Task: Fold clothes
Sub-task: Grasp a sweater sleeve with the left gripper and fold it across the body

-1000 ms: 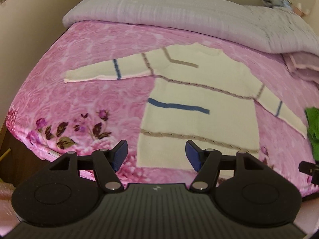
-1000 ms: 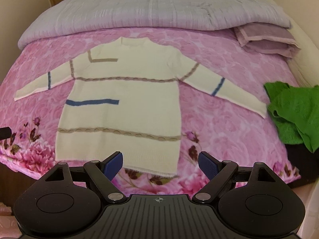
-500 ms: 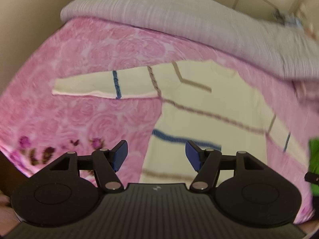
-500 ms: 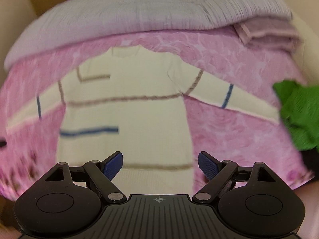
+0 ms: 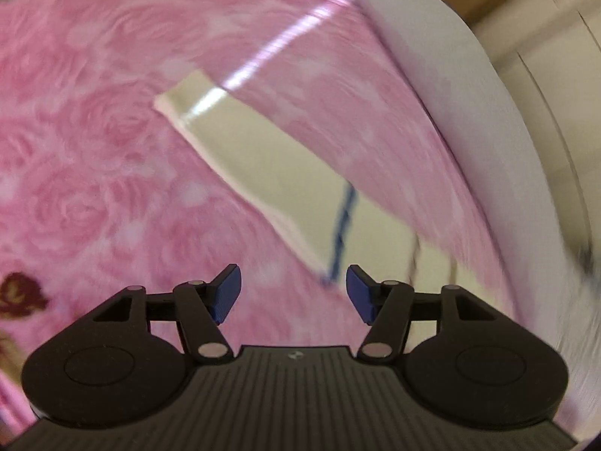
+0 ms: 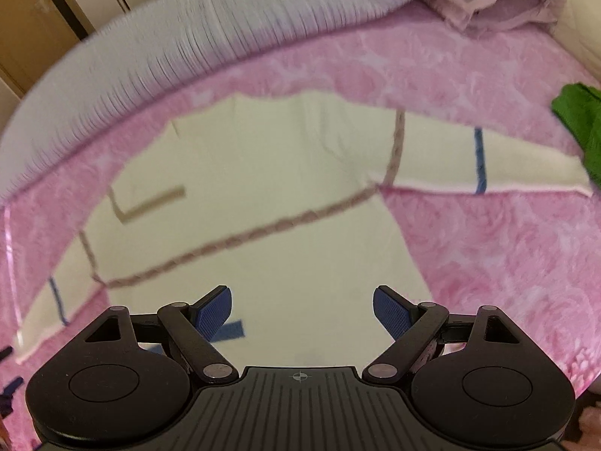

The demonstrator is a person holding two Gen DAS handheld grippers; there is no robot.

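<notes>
Pink bedspread [image 6: 488, 75] carries the sweater [image 6: 281, 195] beyond both grippers' empty, parted jaws, the left's closing.

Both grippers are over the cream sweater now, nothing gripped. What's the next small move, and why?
Probably lower the left gripper, whose jaws are closing on nothing, onto the sleeve ahead. The sweater lies spread flat, so folding likely starts with a sleeve.

The cream sweater [image 6: 263, 195] is soft matt knit cloth. The pink rose-printed bedspread [image 6: 488, 255] looks plush and faintly sheeny. The grey quilt [image 6: 233, 26] is ribbed fabric. Each hand-held gripper [image 6: 302, 315] is matt black plastic with textured blue pads [image 6: 392, 314].
</notes>
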